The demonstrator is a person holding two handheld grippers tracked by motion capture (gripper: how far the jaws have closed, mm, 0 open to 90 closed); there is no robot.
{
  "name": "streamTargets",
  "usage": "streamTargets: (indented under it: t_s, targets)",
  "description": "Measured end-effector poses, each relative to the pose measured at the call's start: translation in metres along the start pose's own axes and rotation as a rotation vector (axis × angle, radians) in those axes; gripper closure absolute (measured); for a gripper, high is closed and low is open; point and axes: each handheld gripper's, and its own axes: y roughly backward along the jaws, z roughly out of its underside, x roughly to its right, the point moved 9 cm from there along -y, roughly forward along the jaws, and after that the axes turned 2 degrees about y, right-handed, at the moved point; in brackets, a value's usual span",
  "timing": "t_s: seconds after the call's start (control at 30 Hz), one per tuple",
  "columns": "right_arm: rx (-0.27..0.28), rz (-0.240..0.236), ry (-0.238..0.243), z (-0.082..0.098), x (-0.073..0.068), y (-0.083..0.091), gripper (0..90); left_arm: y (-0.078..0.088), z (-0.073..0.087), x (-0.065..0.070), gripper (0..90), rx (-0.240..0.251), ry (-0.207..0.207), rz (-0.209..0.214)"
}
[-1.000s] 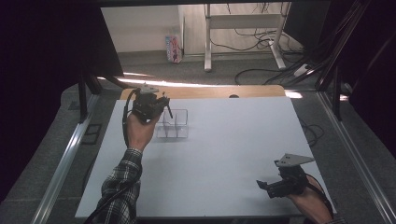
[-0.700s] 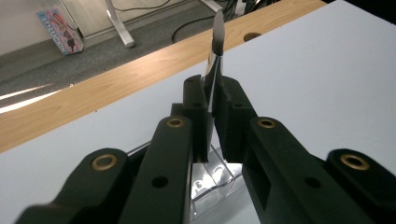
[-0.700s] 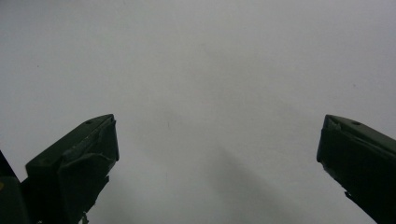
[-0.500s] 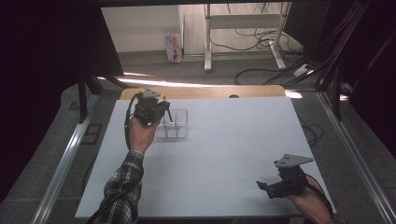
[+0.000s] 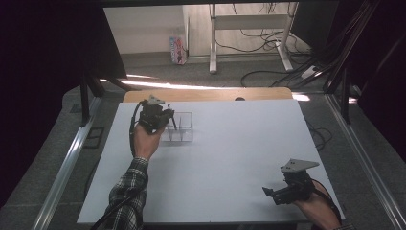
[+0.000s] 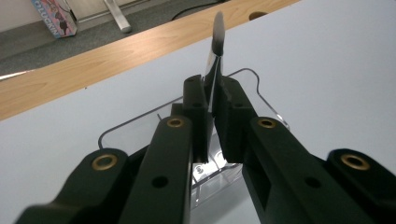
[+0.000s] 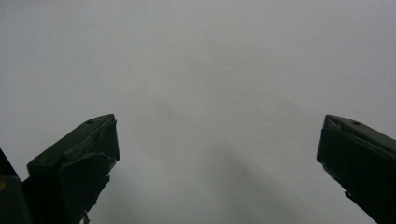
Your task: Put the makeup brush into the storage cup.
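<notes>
Clear plastic organiser (image 5: 178, 127) sits at the far left of the white tabletop (image 5: 230, 163), just under your left tongs (image 6: 212, 100). Those tongs are clenched on a thin, dark-tipped stick (image 6: 216, 42) that stands upright between the pads, over the organiser's compartments. Your right tongs (image 7: 217, 140) rest near the tabletop's near right corner, well apart from the organiser, released and gripping nothing.
</notes>
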Motion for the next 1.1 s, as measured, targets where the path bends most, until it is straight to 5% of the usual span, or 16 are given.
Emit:
streamTargets:
  t_s: [0.43,0.47,0.5,0.6,0.63,0.8,1.1]
  targets:
    - [-0.012,0.002,-0.001,0.002,0.0,-0.001,0.0,-0.015,0.014,0.001,82.4,-0.035,0.006,0.016]
    - [-0.011,0.002,-0.002,0.002,0.0,-0.001,0.0,-0.014,0.013,0.001,71.2,-0.026,0.004,0.01]
    - [-0.011,0.002,-0.002,0.002,0.0,-0.001,0.0,-0.014,0.012,0.001,71.2,-0.021,0.005,0.015]
    - [-0.011,0.002,-0.002,0.001,0.0,-0.001,0.0,-0.011,0.006,0.0,39.3,0.003,0.002,0.014]
    - [-0.011,0.001,-0.001,0.002,0.0,-0.001,0.0,-0.011,0.003,0.0,21.1,0.012,0.029,0.043]
    - [-0.01,0.003,-0.002,0.001,0.0,-0.001,0.0,-0.011,0.004,-0.007,3.3,-0.005,0.085,0.037]
    - [-0.013,0.002,-0.002,0.002,0.0,-0.002,0.0,-0.005,0.004,-0.01,1.0,-0.013,0.071,0.047]
